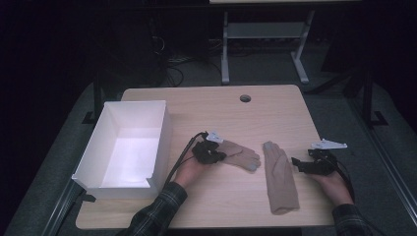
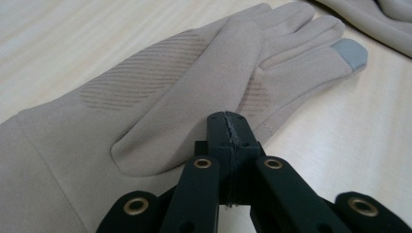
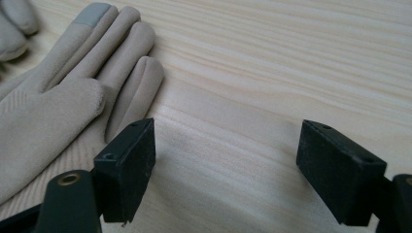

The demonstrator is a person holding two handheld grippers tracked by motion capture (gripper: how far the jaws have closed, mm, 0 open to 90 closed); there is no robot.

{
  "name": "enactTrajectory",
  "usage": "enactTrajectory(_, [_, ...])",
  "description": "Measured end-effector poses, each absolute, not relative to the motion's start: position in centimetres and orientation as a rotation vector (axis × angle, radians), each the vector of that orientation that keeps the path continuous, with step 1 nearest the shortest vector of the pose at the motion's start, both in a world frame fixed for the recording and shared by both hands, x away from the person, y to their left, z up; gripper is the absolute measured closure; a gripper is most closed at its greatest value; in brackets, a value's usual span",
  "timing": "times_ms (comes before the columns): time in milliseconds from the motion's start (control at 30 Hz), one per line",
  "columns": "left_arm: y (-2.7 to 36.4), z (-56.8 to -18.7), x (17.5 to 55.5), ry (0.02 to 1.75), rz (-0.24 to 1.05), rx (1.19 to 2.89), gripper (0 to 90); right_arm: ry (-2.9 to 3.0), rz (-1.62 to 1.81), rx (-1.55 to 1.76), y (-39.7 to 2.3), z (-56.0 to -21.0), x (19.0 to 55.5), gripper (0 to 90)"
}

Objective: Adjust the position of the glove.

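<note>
Forearms in plaid sleeves reaching in over table (image 1: pixel 206 105). Left gripper (image 1: pixel 212 153) pressing jaws fully together, resting at edge of left glove (image 1: pixel 241 156), apparently pinching nothing; glove lying flat mid-table. Right gripper (image 1: pixel 301 164) holding jaws wide apart, empty, hovering just beside right glove (image 1: pixel 281 179). White box (image 1: pixel 129 145) waiting at left. My judgement: reopening left jaws, biting fabric at cuff, lifting gently toward box.
</note>
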State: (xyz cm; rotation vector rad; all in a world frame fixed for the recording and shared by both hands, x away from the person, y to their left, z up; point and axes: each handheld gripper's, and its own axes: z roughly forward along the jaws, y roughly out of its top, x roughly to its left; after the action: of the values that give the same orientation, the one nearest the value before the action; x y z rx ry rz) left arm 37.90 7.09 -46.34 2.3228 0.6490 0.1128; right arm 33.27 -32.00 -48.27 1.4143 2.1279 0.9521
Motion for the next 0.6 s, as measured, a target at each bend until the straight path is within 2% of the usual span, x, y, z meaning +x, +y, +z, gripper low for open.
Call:
enactTrajectory(200, [7.0, -46.2, 36.4, 0.628, 0.098, 2.333, 89.5, 2.129, 0.953, 1.413, -32.0, -48.3, 33.3, 21.8])
enactTrajectory(367, [7.5, -45.1, 36.9, 0.633, 0.157, 2.305, 89.5, 2.129, 0.952, 1.413, -32.0, -48.3, 33.3, 21.8])
enactTrajectory(600, [9.7, -44.3, 39.4, 0.794, 0.265, 2.226, 89.4, 2.130, 0.953, 1.412, -32.0, -48.3, 33.3, 21.8])
